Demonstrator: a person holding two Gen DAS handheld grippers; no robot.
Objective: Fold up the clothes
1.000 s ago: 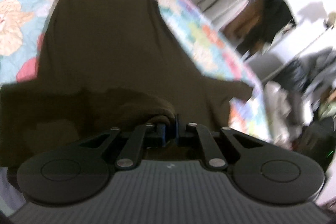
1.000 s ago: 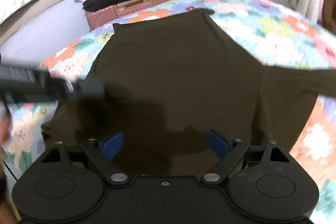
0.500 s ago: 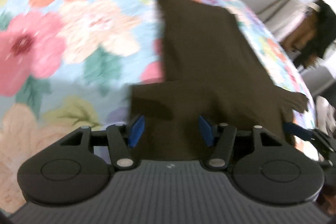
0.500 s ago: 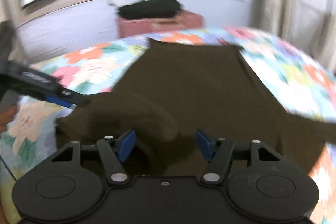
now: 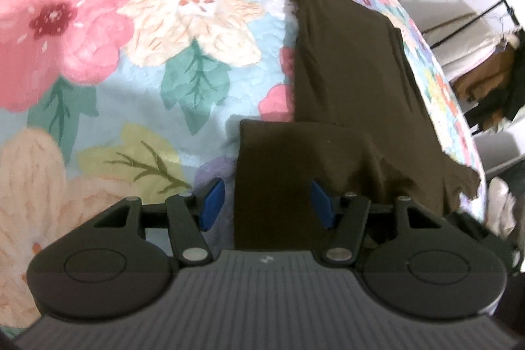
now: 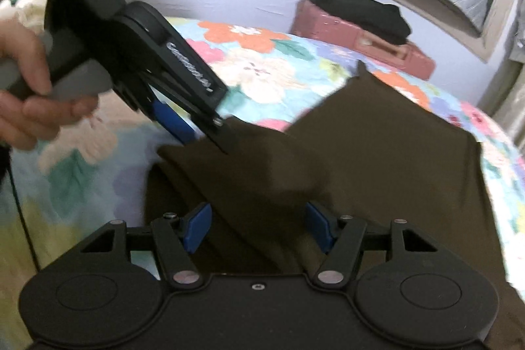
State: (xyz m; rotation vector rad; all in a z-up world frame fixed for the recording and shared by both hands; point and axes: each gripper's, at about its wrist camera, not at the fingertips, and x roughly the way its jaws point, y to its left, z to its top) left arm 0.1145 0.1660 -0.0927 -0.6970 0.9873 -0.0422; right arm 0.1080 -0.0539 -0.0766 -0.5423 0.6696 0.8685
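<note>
A dark brown garment (image 5: 347,81) lies on a floral bedspread (image 5: 98,54), with one sleeve folded across its near end. My left gripper (image 5: 267,202) is open and empty, its blue pads either side of the folded sleeve's left edge. My right gripper (image 6: 259,223) is open and empty above the garment (image 6: 377,159). The left gripper (image 6: 197,130) also shows in the right wrist view, held in a hand, its tips at the sleeve's upper edge.
A pink suitcase (image 6: 361,38) with a black folded cloth (image 6: 357,9) on top stands behind the bed against the wall. A clothes rack (image 5: 492,71) with hanging garments stands to the right of the bed. The floral bedspread (image 6: 262,68) lies bare left of the garment.
My left gripper let go of the sleeve and opened, then swung left over the bedspread. The sleeve now lies folded across the garment. My right gripper stayed open and turned left.
</note>
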